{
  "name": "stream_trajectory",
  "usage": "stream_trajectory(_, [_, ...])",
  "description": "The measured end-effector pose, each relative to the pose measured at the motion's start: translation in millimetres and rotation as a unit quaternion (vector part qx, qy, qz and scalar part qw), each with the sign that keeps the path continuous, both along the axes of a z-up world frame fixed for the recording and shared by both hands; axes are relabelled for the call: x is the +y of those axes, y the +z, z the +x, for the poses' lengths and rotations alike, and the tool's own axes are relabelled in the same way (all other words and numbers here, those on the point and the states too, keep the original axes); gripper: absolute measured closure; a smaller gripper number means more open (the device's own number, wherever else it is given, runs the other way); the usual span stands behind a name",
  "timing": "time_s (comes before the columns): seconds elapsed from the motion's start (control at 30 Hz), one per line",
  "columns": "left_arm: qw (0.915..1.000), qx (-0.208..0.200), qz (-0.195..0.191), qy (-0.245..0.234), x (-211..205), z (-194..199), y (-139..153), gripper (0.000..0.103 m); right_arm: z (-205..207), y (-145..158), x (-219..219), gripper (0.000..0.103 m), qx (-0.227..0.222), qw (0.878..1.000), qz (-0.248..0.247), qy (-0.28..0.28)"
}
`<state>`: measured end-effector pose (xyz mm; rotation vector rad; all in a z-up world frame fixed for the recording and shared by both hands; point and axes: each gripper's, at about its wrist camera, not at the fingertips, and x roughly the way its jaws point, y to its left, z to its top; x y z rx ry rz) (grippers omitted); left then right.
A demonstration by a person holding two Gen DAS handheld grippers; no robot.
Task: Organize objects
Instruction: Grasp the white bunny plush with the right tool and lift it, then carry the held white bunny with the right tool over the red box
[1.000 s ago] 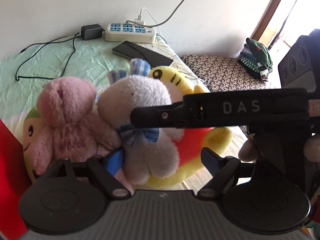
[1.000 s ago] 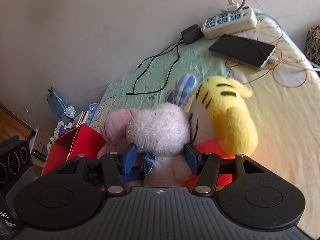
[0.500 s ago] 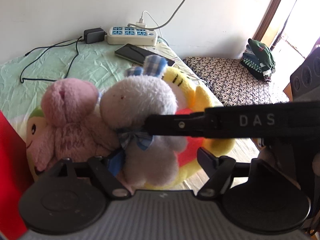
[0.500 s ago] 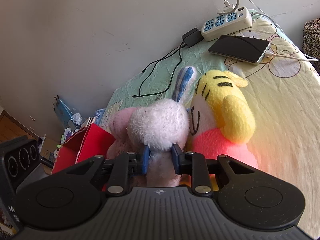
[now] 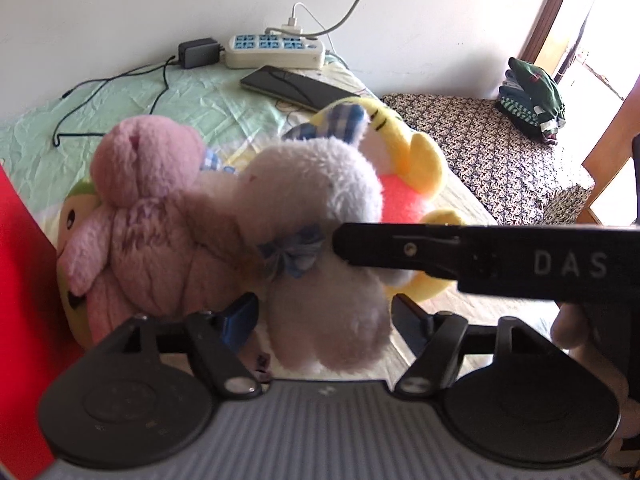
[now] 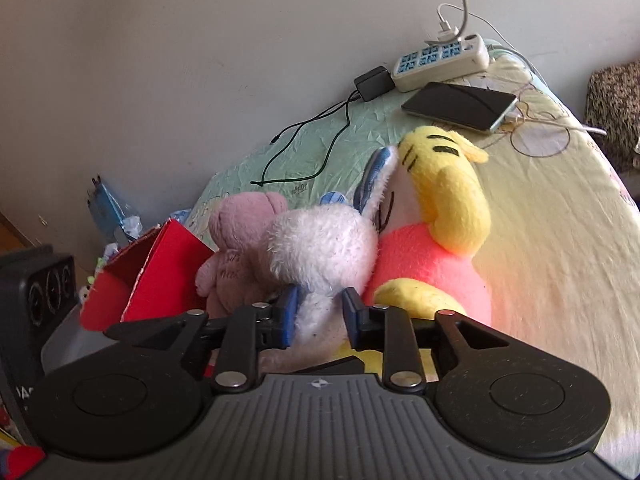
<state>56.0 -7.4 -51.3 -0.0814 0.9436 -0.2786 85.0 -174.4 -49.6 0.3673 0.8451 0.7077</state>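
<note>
Right gripper [image 6: 319, 315]: fingers clamped on the neck of the white plush rabbit [image 6: 322, 250], head up, checked ears toward the wall. Left gripper [image 5: 324, 316]: fingers apart, flanking the rabbit's lower body without gripping. Pink plush bear [image 5: 140, 216] presses its left side; yellow plush tiger [image 6: 440, 216] lies behind, on the bed [image 6: 560, 240]. Red box [image 6: 160, 276] stands beside the bear, contents unseen. Phone [image 6: 460, 106] and power strip [image 6: 440, 62] near the wall.

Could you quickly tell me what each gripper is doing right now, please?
Left gripper: open, holding nothing.
Right gripper: shut on the white plush bunny.
</note>
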Motion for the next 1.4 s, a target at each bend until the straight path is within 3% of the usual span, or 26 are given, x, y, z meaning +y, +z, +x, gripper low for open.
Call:
stream_trajectory(0.1, [1.0000, 0.002, -0.001, -0.002, -2.3, 4.0, -5.0, 0.025, 2.1, -3.2, 4.3, 0.064, 0.006, 1.000, 0.002, -0.010])
stream_trajectory(0.17, [1.0000, 0.006, 0.001, -0.005, -8.2, 5.6, -7.6, 0.034, 3.1, -4.3, 8.4, 0.057, 0.011, 1.000, -0.002, -0.018])
stream_trajectory(0.43, [0.9999, -0.011, -0.005, 0.007, -9.6, -10.9, 9.9, 0.042, -9.1, 3.5, 2.8, 0.069, 0.033, 0.998, 0.042, -0.014])
stream_trajectory(0.73, [0.9979, -0.050, -0.027, 0.030, -1.7, -56.8, 54.5, 0.042, -47.7, 46.5, 6.8, 0.070, -0.020, 0.997, 0.075, 0.024])
stream_trajectory(1.13, [0.9849, -0.131, -0.012, 0.113, 59.7, -108.9, 116.6, 0.042, -61.7, 96.8, 71.4, 0.070, -0.075, 0.982, 0.128, 0.115])
stream_trajectory(1.4, [0.9793, -0.131, -0.004, 0.154, 140.2, -130.3, 120.8, 0.042, -61.4, 92.1, 155.0, 0.070, -0.031, 0.977, 0.151, 0.148])
